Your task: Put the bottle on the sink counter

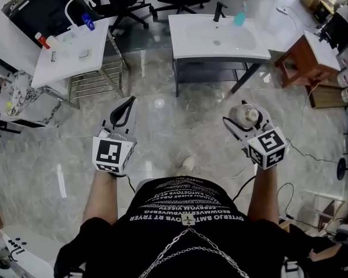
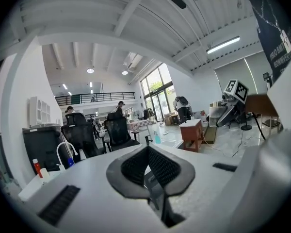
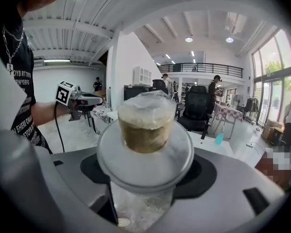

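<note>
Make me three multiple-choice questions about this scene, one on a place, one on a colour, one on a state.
1. Where does the teal bottle stand?
A) on the sink counter by the faucet
B) in a basket
C) in a drawer

2. What colour is the cap of the clear bottle in the right tool?
A) blue
B) brownish gold
C) red

3. How is the left tool?
A) open round a cup
B) shut on the clear bottle
C) shut, holding nothing

1 A: it stands beside the black faucet.
2 B: the right gripper view shows it.
3 C: its jaws meet, nothing between.
</note>
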